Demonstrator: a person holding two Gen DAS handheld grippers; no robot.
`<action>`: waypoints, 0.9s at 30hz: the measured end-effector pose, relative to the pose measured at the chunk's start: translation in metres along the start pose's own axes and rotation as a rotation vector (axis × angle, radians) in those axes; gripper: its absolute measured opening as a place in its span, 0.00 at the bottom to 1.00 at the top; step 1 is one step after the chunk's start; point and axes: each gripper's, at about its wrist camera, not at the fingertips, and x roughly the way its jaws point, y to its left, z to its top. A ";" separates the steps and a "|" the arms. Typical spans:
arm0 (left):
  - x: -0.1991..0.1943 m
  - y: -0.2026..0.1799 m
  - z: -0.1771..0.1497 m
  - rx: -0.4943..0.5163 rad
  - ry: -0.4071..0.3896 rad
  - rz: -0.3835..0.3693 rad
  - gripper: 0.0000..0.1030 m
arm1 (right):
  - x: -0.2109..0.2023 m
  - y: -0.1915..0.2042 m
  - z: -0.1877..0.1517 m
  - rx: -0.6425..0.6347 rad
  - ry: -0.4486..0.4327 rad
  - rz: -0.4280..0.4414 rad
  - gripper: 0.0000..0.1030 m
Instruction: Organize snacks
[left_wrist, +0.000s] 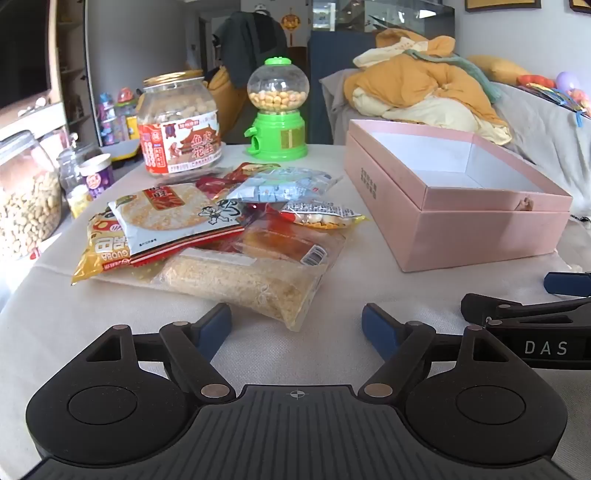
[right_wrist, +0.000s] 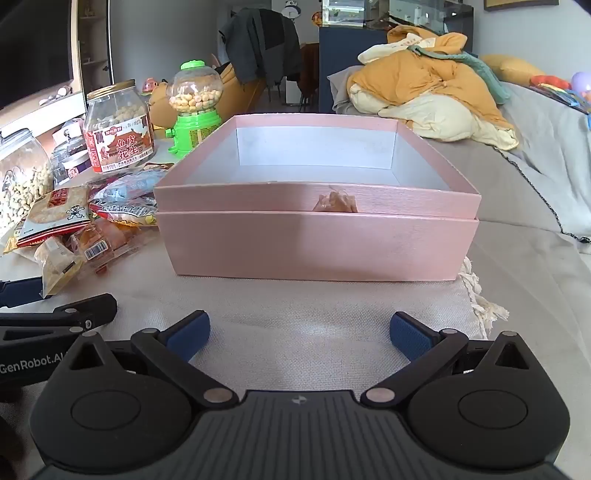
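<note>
A pile of snack packets lies on the cloth-covered table, just ahead of my left gripper, which is open and empty. The nearest packet is a clear bag of crumbly rice snack. A rice cracker packet lies on top. An open pink box stands to the right, empty inside. My right gripper is open and empty, facing the pink box a short way in front. The pile also shows in the right wrist view, at the left.
A peanut jar with a red label, a green candy dispenser and a big glass jar of nuts stand at the back left. A sofa with orange bedding lies behind the table. The table edge with a fringe is at right.
</note>
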 end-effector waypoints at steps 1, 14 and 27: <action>0.000 0.000 0.000 0.000 0.001 0.000 0.81 | 0.000 0.000 0.000 -0.001 0.000 -0.001 1.00; 0.000 0.000 0.000 -0.001 0.001 -0.001 0.81 | 0.000 0.000 0.000 -0.006 0.005 -0.005 1.00; 0.000 0.000 0.000 -0.001 0.002 -0.001 0.81 | 0.000 0.000 0.000 -0.006 0.005 -0.005 1.00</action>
